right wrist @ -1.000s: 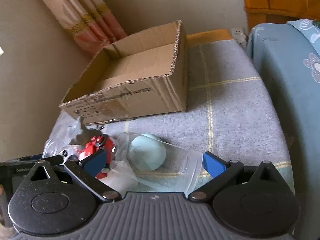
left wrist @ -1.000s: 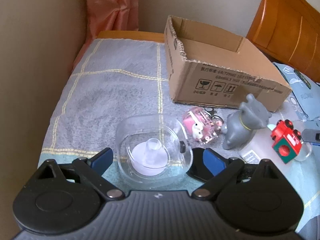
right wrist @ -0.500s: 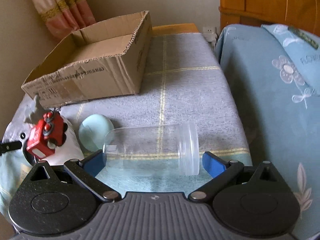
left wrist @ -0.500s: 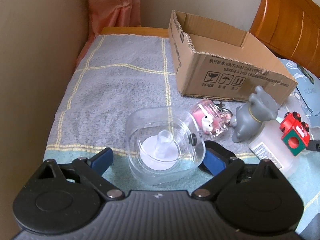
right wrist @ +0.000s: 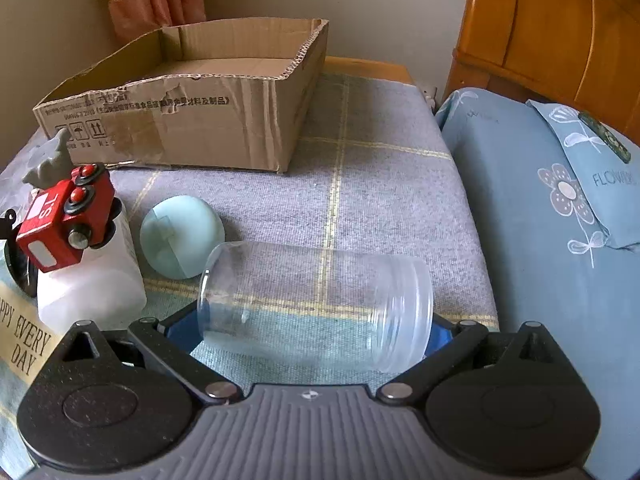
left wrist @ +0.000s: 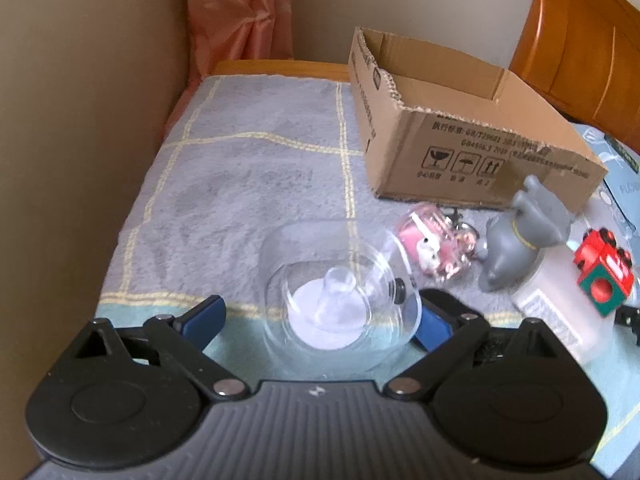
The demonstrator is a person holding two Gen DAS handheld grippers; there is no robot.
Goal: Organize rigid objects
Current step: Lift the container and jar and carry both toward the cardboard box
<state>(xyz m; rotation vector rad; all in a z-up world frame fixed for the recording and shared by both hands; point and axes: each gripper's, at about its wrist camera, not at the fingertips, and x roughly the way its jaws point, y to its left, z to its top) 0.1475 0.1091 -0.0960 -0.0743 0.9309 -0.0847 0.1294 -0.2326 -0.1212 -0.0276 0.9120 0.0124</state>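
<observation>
The right gripper (right wrist: 316, 326) clamps a clear plastic jar (right wrist: 316, 304) lengthwise, base and mouth against its fingers, likely for carrying to the open cardboard box (right wrist: 200, 120) ahead and to its left. The left gripper (left wrist: 320, 316) stands wide around a clear lidded plastic cup (left wrist: 340, 300); only its right finger seems to touch.

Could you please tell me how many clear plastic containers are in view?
2: a clear jar lying on its side between the right hand-held gripper's fingers, and a rounded clear container between the left's. Others may be hidden.
</observation>
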